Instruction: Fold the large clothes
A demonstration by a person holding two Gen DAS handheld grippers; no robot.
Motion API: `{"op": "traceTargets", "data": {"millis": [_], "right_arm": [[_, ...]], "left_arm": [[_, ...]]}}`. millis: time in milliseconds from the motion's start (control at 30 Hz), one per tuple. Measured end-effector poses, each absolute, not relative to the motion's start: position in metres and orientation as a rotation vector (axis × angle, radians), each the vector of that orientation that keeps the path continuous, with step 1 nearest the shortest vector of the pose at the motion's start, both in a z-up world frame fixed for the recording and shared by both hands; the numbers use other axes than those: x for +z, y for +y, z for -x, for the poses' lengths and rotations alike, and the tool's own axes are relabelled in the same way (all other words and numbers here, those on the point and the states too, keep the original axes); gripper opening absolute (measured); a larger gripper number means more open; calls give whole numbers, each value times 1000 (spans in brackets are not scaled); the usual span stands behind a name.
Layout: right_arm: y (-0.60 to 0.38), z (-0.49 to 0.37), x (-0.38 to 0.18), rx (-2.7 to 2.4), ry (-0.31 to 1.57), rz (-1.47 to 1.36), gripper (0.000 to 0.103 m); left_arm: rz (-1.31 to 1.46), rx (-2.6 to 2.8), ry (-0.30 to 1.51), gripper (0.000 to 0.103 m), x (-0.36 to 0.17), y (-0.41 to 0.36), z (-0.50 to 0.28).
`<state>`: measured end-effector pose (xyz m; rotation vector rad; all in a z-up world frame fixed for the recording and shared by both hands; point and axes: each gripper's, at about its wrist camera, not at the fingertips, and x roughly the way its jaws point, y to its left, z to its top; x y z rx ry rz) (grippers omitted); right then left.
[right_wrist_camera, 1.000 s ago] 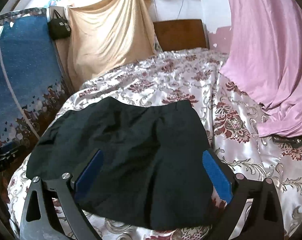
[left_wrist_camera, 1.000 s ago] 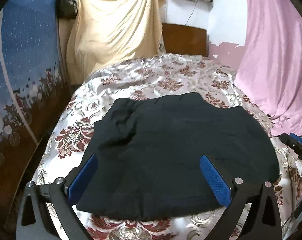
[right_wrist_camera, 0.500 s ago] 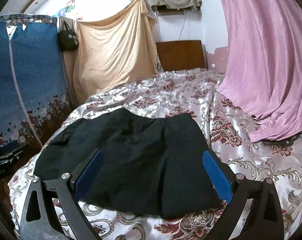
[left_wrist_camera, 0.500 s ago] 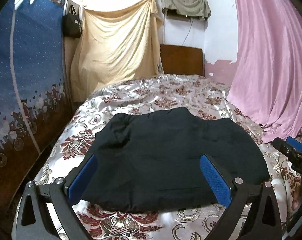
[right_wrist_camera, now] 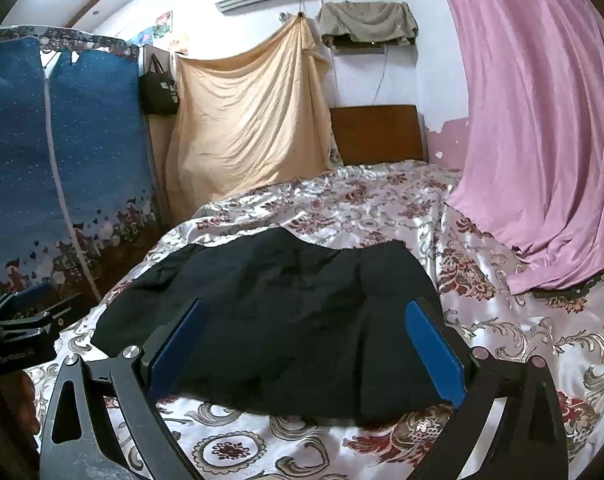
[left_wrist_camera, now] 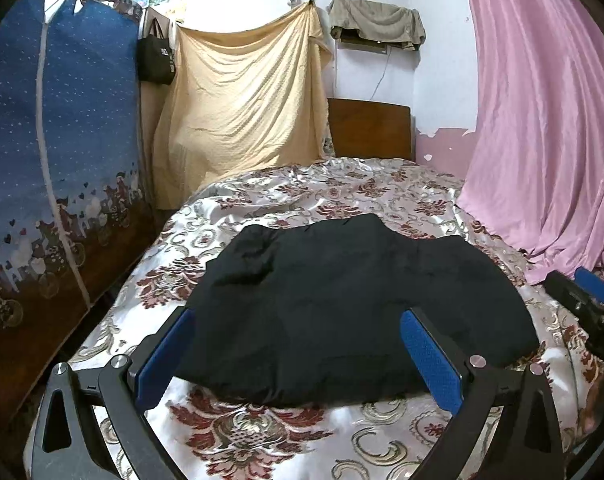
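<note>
A black garment (left_wrist_camera: 342,304) lies folded in a broad flat bundle on the floral satin bedspread (left_wrist_camera: 262,432); the right wrist view shows the same garment (right_wrist_camera: 286,316). My left gripper (left_wrist_camera: 298,352) hangs open above its near edge, touching nothing. My right gripper (right_wrist_camera: 306,348) is also open over the garment's near right part, its blue pads (right_wrist_camera: 434,356) wide apart and empty. The right gripper's body (left_wrist_camera: 590,312) shows at the right edge of the left wrist view, and the left gripper's body (right_wrist_camera: 18,324) at the left edge of the right wrist view.
A pink curtain (left_wrist_camera: 542,140) drapes onto the bed's right side. A blue patterned panel (left_wrist_camera: 62,160) stands along the left. A yellow sheet (left_wrist_camera: 246,120) and a wooden headboard (left_wrist_camera: 370,128) are at the far end. A hand (right_wrist_camera: 18,408) shows at the lower left.
Both grippers have drawn back and risen from the garment, so more bedspread shows in front of it. The garment has not moved. Both stay open.
</note>
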<state>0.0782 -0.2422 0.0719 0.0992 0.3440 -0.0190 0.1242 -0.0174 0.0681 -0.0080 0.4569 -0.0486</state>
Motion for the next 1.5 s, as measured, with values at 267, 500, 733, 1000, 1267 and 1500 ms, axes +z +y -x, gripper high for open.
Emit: {"op": "traceTargets", "data": {"millis": [267, 500, 733, 1000, 1267, 1500], "right_arm": [[-224, -66, 70, 20, 305, -83, 98], [-210, -53, 60, 21, 304, -60, 98], [-193, -40, 44, 53, 302, -25, 98], [-189, -24, 37, 64, 300, -36, 98], [-190, -17, 31, 50, 298, -41, 99], [-191, -18, 27, 51, 306, -44, 99]], "left_arm": [[22, -20, 411, 103, 66, -10, -103], [19, -14, 411, 103, 55, -7, -88], [39, 29, 421, 103, 43, 9, -69], [25, 41, 429, 103, 36, 17, -56], [28, 37, 437, 103, 25, 25, -52], [30, 48, 444, 103, 20, 31, -52]]}}
